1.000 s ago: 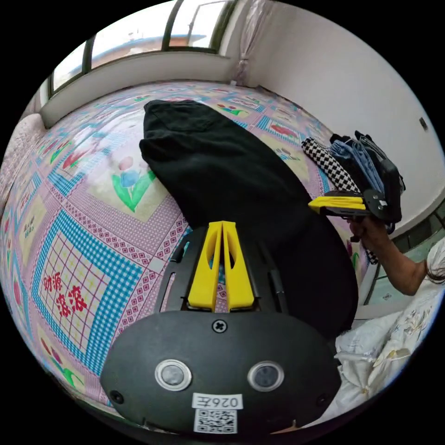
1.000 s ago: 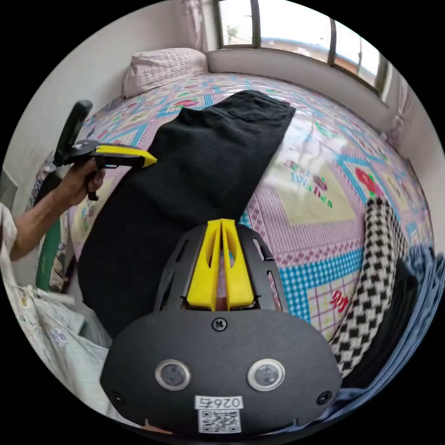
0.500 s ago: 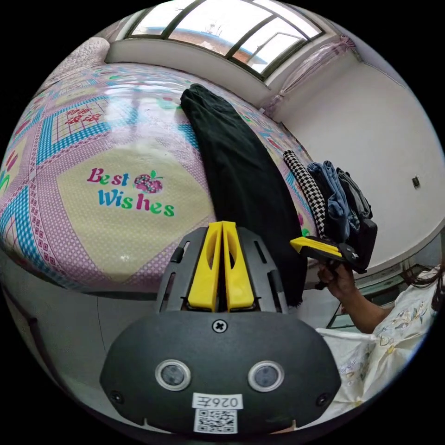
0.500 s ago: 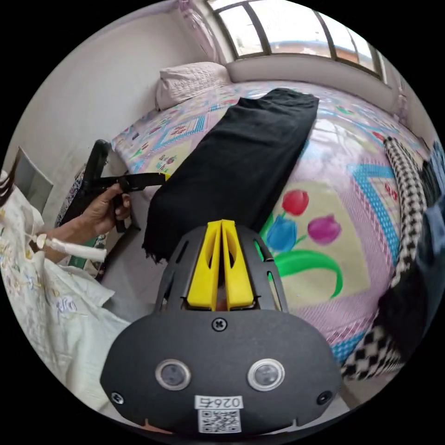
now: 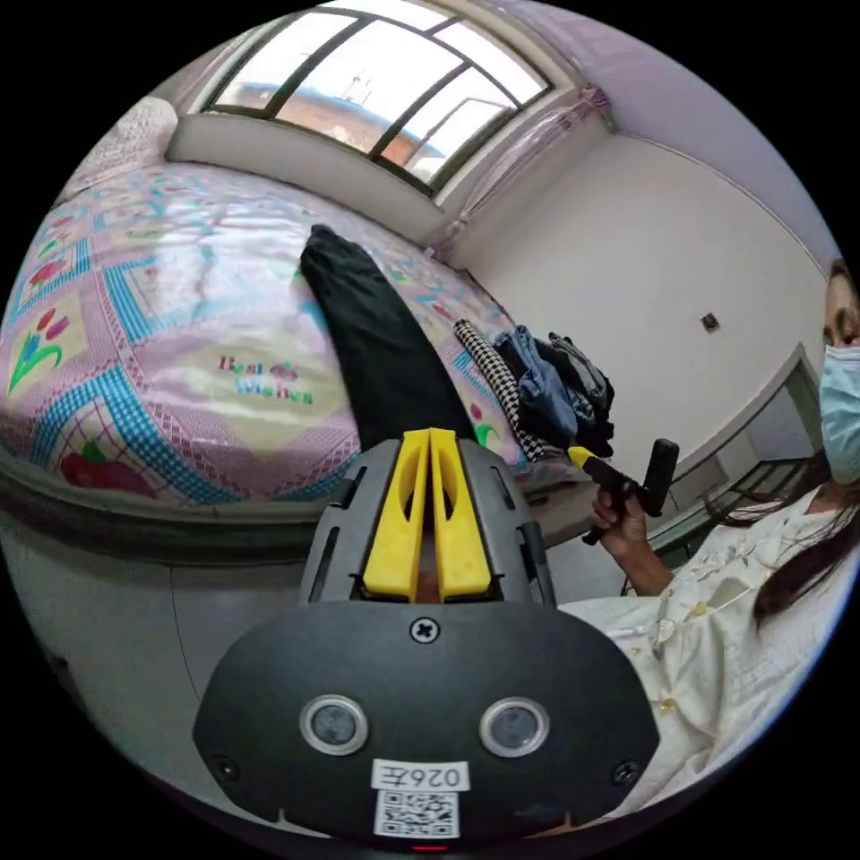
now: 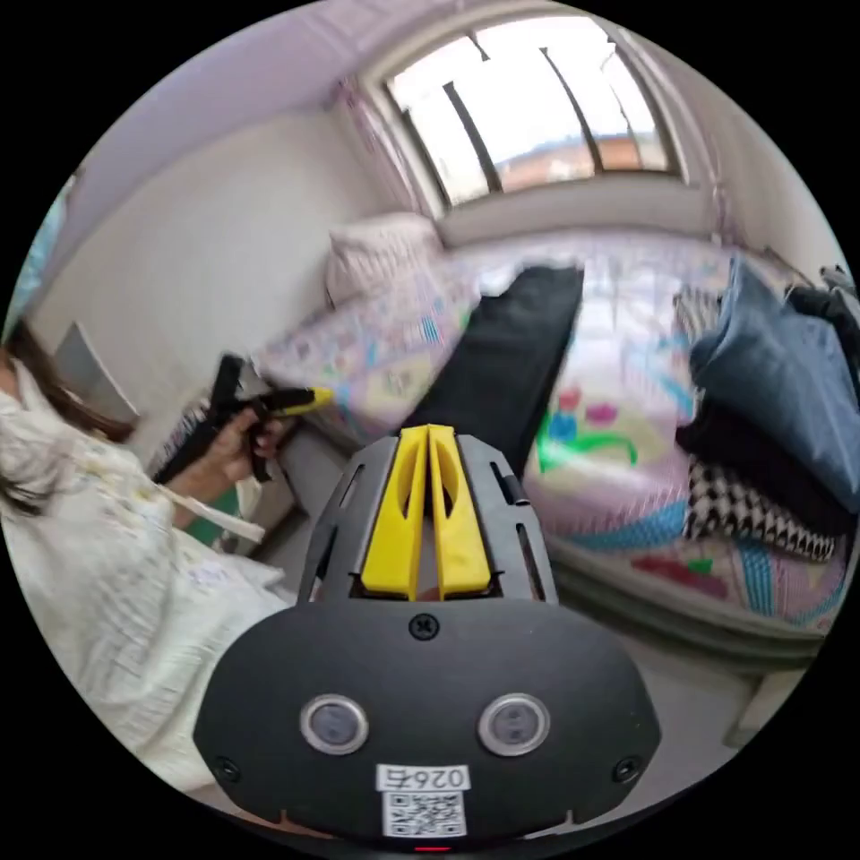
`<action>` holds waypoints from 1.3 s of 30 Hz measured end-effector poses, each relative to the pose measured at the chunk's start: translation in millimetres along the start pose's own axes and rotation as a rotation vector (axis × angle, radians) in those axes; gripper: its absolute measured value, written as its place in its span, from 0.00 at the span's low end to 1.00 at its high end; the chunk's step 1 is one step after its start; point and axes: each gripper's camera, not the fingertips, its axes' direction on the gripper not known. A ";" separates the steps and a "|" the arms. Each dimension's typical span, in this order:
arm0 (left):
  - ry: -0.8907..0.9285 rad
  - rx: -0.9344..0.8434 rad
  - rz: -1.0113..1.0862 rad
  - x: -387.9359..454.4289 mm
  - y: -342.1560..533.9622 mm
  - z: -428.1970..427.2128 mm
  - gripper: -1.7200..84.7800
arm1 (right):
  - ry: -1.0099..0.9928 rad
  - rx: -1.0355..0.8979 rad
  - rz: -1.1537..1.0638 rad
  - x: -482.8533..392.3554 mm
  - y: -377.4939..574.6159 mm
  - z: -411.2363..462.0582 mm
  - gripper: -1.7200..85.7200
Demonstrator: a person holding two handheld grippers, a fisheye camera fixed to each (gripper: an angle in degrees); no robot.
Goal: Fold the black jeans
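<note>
Black jeans (image 5: pixel 376 349) flat along patterned bed (image 5: pixel 134 296).

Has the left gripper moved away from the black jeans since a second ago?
Yes. The left gripper, jaws closed and empty, has pulled back off the bed; the black jeans now lie farther off, beyond the bed's edge.

Home bedroom: bed (image 5: pixel 134 376), pillow (image 6: pixel 381 251)

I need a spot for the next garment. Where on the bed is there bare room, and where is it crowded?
The bedspread lies bare between the black jeans and the pillow, and up toward the window. A narrower strip shows between the jeans and the pile of clothes. That pile crowds the bed's corner by the wall.
</note>
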 end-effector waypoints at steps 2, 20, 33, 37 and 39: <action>0.088 0.197 0.154 32.2 -18.8 -48.0 0.01 | -0.096 0.369 -0.063 -7.3 -16.9 -92.2 0.07; 0.269 -0.018 0.013 -76.9 39.1 19.9 0.26 | -0.112 -0.056 0.374 149.4 -49.5 -10.9 0.16; 0.320 -0.234 -0.287 -159.1 92.2 149.1 0.39 | -0.389 -0.228 0.438 234.8 -147.3 -45.6 0.01; 0.471 -0.168 -0.341 -171.2 92.7 163.3 0.32 | -0.599 -0.210 0.565 281.9 -142.6 -41.4 0.00; 0.556 -0.179 -0.334 -170.1 89.7 169.9 0.21 | -0.626 -0.186 0.591 288.2 -142.8 -44.5 0.01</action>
